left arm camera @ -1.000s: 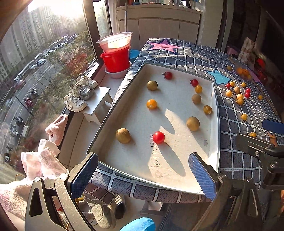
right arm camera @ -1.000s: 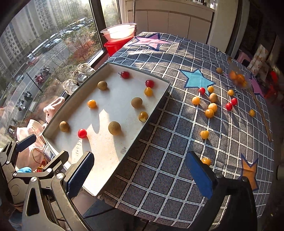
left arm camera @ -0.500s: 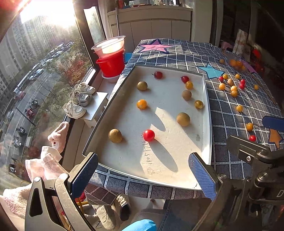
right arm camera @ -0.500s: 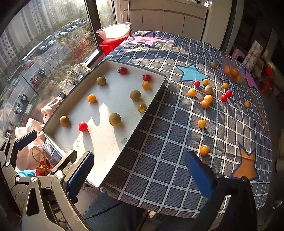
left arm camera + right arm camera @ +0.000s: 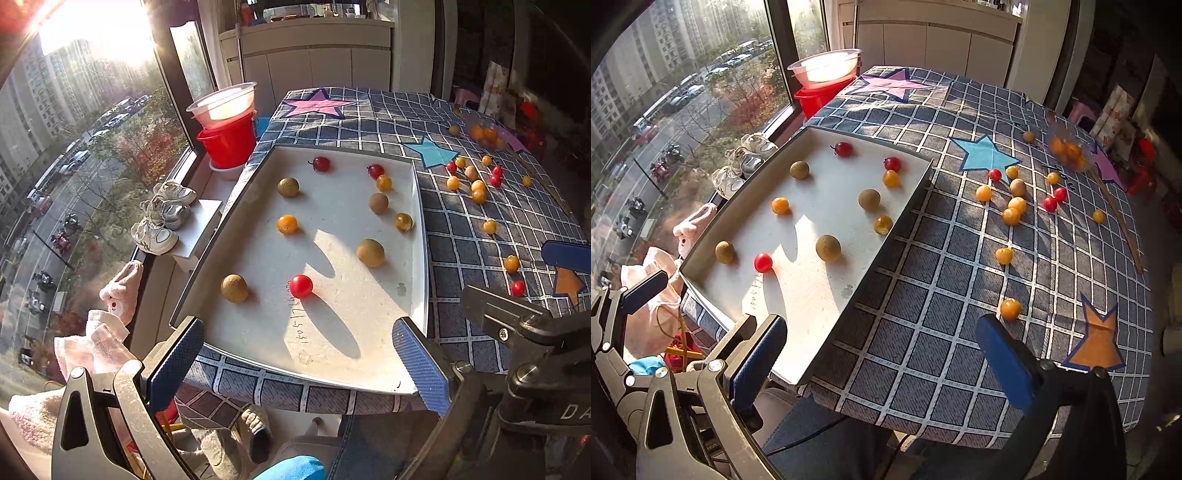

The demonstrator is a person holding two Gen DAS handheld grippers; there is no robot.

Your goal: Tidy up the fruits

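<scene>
A white tray (image 5: 419,206) (image 5: 908,206) lies on the left of the checked tablecloth (image 5: 942,258). It holds several small fruits: red tomatoes (image 5: 301,286), orange ones (image 5: 287,224) and brown round ones (image 5: 370,253). More fruits (image 5: 1015,205) lie loose on the cloth to the right, and a clear bowl (image 5: 1069,149) holds orange ones. My left gripper (image 5: 301,363) hangs open over the tray's near edge, holding nothing. Over the cloth's near edge my right gripper (image 5: 882,354) is open too, an orange fruit (image 5: 1010,308) just past its right finger.
A red bucket (image 5: 229,142) with a clear basin on top stands by the window at the table's far left corner. White shoes (image 5: 162,218) sit on a low stool below. A thin stick (image 5: 1119,218) lies near the right table edge.
Both grippers have drawn back and risen from the table, so the tray and fruits look smaller and more of the near edge shows. No fruit has moved.
</scene>
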